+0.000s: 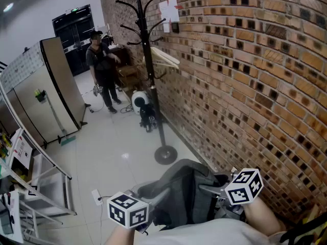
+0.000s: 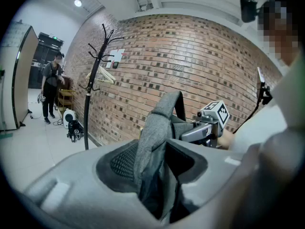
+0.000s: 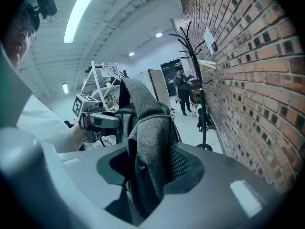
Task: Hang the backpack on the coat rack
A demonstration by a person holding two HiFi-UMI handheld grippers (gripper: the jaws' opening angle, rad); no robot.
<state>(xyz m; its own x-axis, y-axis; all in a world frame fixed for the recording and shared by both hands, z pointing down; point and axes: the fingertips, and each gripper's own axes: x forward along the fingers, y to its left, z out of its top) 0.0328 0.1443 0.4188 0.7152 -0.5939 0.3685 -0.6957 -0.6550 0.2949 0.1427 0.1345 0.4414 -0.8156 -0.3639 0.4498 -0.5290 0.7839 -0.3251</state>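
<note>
Head view downward; all three toward coat rack (image 1: 149, 70)

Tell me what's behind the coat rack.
The brick wall runs just behind the coat rack. Farther back, a white round machine sits on the floor and a person stands. The rack covers part of the machine and a strip of wall.

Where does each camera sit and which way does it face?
Head view: on the person's head, looking down at backpack, coat rack, brick wall; left gripper, right gripper, a forearm show.
Left gripper view: on that gripper, along jaws shut on the backpack, toward the wall; right gripper shows.
Right gripper view: on that gripper, jaws likewise shut, toward the coat rack; left gripper shows.
All three share backpack and coat rack.
</note>
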